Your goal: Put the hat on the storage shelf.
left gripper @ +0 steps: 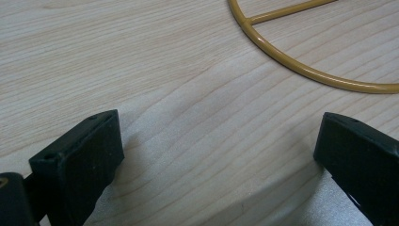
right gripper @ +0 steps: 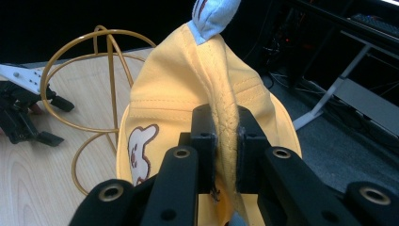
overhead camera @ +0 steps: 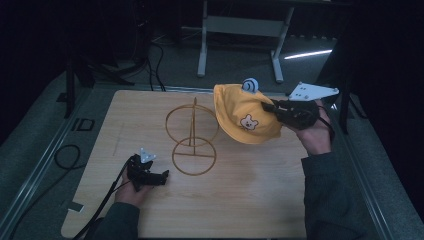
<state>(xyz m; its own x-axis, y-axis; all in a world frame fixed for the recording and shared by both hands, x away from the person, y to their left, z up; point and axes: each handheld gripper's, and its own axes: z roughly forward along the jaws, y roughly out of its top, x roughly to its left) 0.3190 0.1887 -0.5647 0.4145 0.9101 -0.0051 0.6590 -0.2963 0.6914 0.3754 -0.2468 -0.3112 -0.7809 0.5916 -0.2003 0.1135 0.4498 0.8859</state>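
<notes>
**Yellow cap pinched in R gripper, held above table**

R gripper [overhead camera: 274, 107] jaws clamped on a fold of the yellow cap [overhead camera: 243, 119], lifted off the wooden table [overhead camera: 250, 200], just right of the gold wire stand [overhead camera: 192, 137]. Bear face on cap faces cam. L gripper [overhead camera: 161, 177] low at the table, jaws wide, nothing btwn them, near stand's base ring.

Dim lab: bare wooden table [overhead camera: 240, 200], floor cables [overhead camera: 67, 157]
</notes>
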